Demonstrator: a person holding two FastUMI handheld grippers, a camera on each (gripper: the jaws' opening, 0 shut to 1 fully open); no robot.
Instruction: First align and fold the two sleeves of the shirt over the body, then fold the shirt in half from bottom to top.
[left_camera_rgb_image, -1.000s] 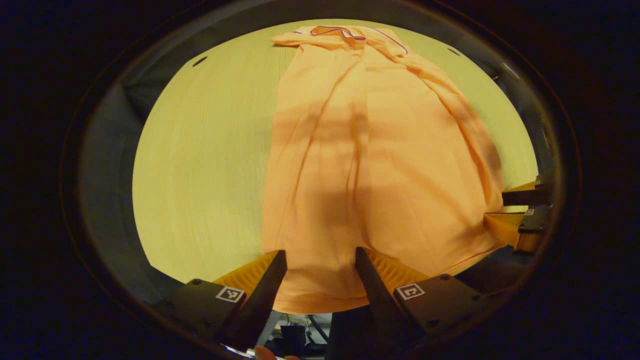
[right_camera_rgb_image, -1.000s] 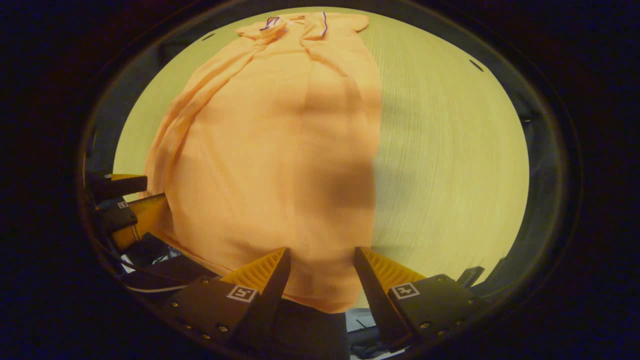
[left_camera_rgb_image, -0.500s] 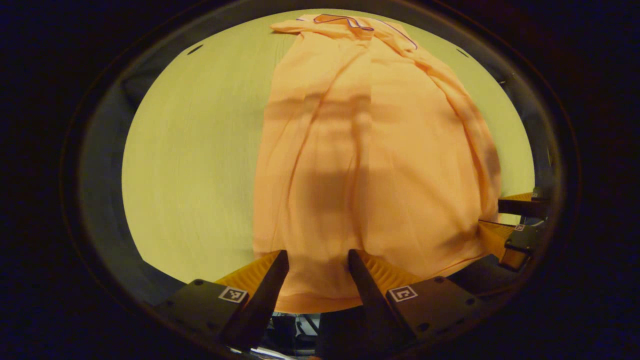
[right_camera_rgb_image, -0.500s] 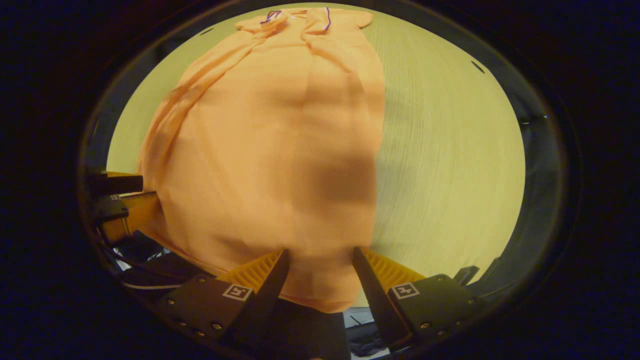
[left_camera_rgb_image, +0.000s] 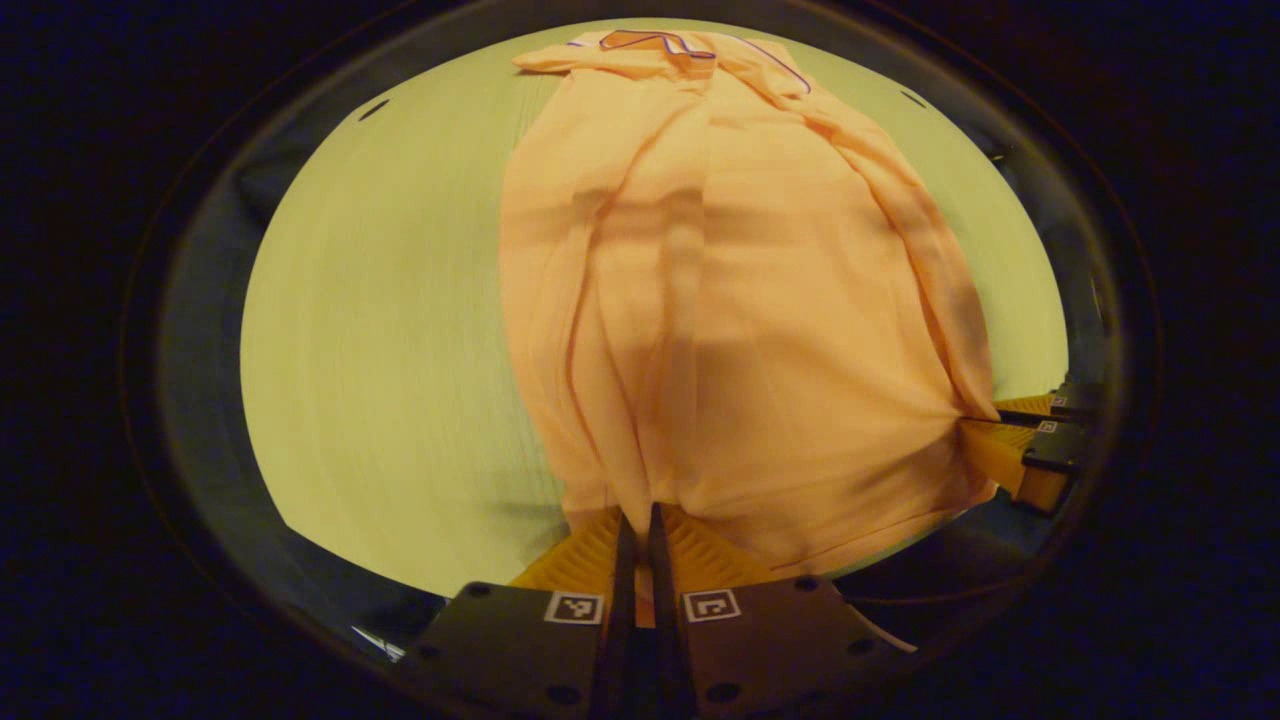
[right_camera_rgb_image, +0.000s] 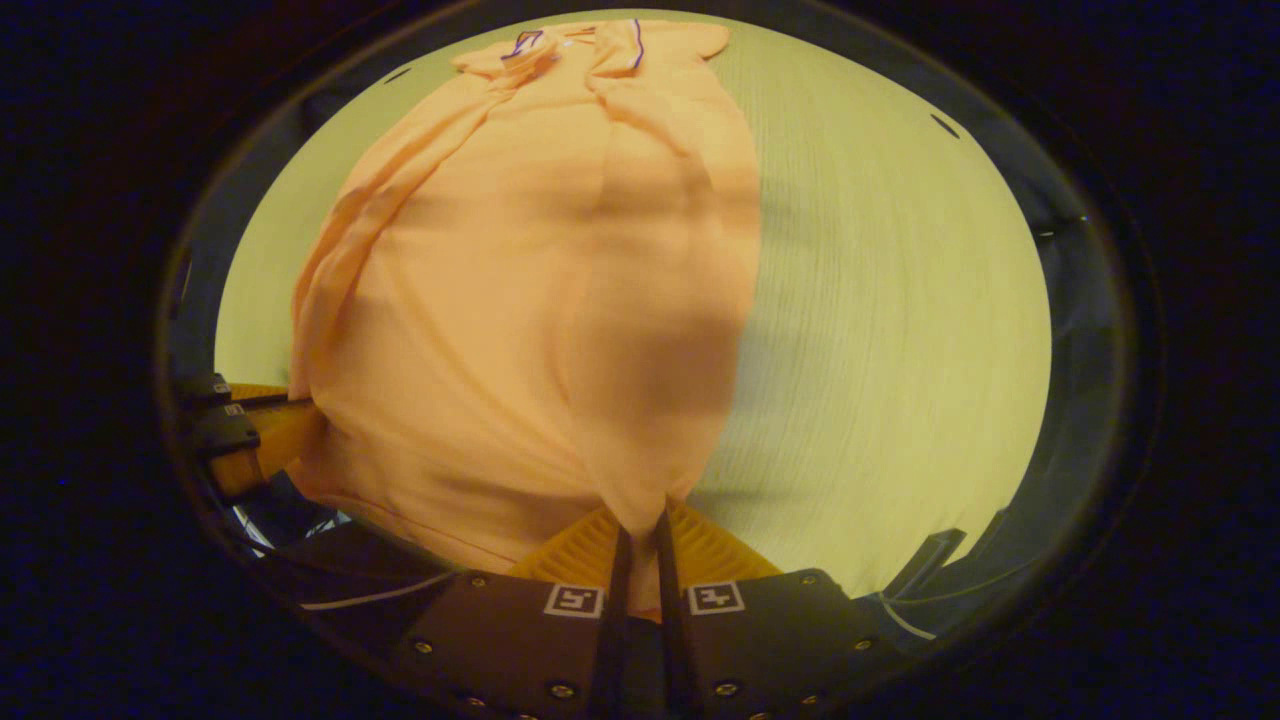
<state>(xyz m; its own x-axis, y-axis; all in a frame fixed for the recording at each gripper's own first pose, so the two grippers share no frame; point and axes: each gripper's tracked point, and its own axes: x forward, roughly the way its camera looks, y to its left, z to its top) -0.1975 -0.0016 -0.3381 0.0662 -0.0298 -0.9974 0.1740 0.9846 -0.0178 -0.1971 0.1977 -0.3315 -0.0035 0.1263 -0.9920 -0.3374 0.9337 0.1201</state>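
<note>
1. Both of your grippers have squeezed together since a moment ago; before, their fingers stood wide apart on each side of the shirt's bottom edge.
2. Your left gripper (left_camera_rgb_image: 640, 520) now pinches the bottom hem of the orange shirt (left_camera_rgb_image: 740, 300) between both fingers, with the cloth bunched up right at the tips.
3. Your right gripper (right_camera_rgb_image: 640, 520) does the same at the other bottom corner of the shirt (right_camera_rgb_image: 530, 300), and the cloth gathers into a point where it goes in.
4. You cannot see how much hem sits inside each pinch, because the fingers cover it.
5. In the left gripper view, your right gripper (left_camera_rgb_image: 1010, 420) shows at the far right edge, pressed thin on the hem, and most of it is cut off.
6. In the right gripper view, your left gripper (right_camera_rgb_image: 270, 405) shows at the far left edge, also partly cut off.
7. The shirt lies long and narrow on the pale wooden table (left_camera_rgb_image: 400, 330), reaching away from you.
8. Long folds run up the shirt, and one sleeve looks folded along its side, but the folds are hard to tell apart.
9. Farthest away is the collar (left_camera_rgb_image: 650, 40) with a thin dark trim, small and squashed by the lens.
</note>
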